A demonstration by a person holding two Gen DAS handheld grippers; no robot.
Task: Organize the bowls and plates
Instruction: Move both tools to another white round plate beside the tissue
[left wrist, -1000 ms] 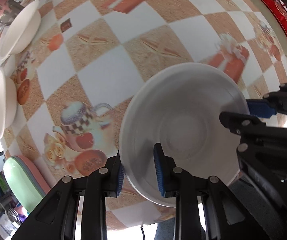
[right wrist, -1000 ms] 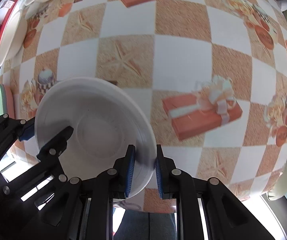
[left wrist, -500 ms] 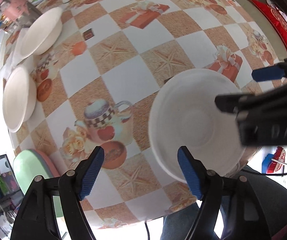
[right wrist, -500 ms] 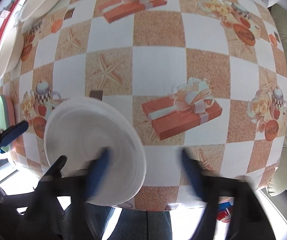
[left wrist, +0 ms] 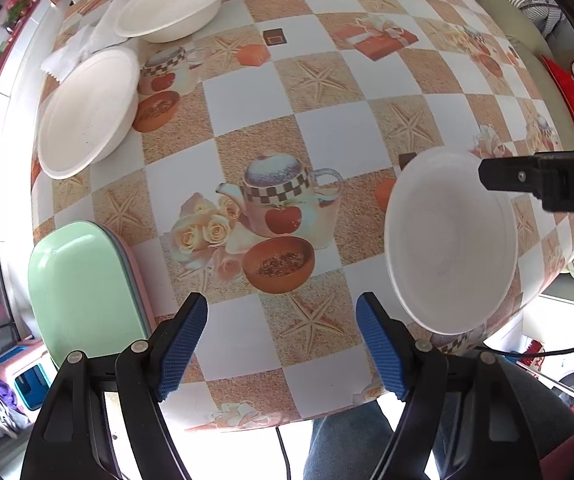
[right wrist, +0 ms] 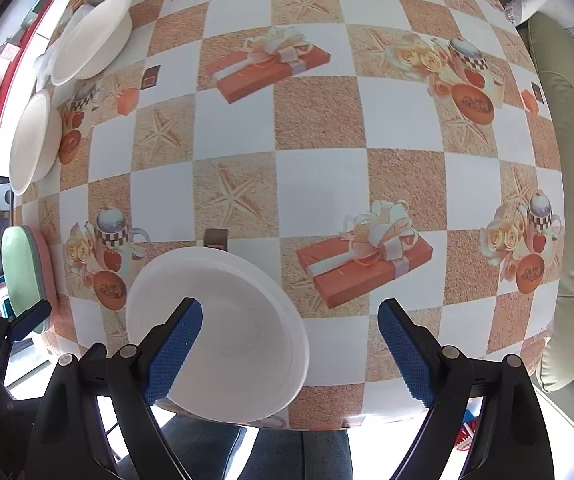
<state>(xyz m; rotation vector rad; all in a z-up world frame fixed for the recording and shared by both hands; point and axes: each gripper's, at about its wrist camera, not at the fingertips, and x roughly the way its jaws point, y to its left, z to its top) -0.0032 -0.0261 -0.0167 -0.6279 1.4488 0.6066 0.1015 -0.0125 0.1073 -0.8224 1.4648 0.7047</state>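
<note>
White bowl sits upright near the front edge of the tabletop, on the checked cloth, free of both tools. Right hand-held gripper hangs above it, jaws wide apart, nothing between the pads; left pad overlaps the bowl in view only. Left hand-held gripper is beside the bowl, jaws also apart and empty. Two more white bowls rest at the far left. A green tray overhangs the left edge.
</note>
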